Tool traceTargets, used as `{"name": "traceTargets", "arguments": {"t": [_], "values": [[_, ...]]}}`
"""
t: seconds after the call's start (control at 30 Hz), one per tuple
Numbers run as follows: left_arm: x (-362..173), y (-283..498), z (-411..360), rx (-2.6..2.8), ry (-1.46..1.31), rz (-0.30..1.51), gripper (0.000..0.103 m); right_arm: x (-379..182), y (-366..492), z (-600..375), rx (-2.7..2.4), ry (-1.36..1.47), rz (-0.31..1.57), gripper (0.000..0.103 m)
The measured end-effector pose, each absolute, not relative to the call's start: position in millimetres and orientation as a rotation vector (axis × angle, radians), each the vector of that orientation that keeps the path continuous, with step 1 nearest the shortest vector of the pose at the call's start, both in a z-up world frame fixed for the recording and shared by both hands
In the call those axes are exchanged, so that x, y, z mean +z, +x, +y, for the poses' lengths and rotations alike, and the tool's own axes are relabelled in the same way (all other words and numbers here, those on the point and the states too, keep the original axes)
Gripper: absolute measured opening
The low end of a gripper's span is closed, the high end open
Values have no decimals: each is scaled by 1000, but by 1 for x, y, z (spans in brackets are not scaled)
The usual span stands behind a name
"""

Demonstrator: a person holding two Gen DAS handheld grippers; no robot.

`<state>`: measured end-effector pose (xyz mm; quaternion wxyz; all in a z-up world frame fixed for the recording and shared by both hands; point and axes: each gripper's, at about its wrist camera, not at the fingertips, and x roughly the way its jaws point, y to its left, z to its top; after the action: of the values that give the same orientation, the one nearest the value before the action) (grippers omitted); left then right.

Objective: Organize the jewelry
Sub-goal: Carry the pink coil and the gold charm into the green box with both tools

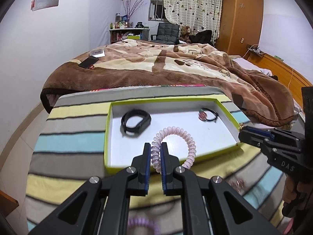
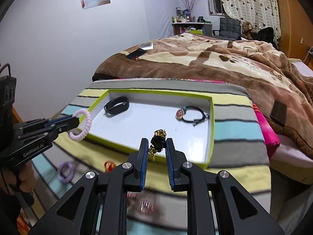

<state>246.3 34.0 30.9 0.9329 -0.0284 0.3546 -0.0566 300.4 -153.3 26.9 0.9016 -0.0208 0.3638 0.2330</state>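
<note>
left gripper [image 1: 156, 156]: black, blue pads, silver screws | right gripper [image 2: 155, 150]: same, lettering possibly "DAS"

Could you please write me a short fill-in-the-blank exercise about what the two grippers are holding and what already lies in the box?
1. The left gripper is shut on a pink ____ hair tie.
2. The right gripper holds a black and ____ chain bracelet.
3. Inside the green-rimmed box, a black ____ lies at the far left.
4. The phone lies on the ____ beyond the box.

Missing words: coiled; gold; wristband; bed
</note>
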Motion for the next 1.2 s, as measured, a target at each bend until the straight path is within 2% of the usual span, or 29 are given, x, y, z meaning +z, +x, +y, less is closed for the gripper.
{"name": "traceTargets", "arguments": {"t": [0.57,1.1,1.2], "values": [[0,339,33,-107,-71,822,10,-9,392,-116,485,-84,858,18],[-7,353,25,-105,-6,821,11,-22,409,-117,469,-53,905,18],[-7,353,21,-104,8,823,14,-20,408,-116,468,-58,898,22]]}}
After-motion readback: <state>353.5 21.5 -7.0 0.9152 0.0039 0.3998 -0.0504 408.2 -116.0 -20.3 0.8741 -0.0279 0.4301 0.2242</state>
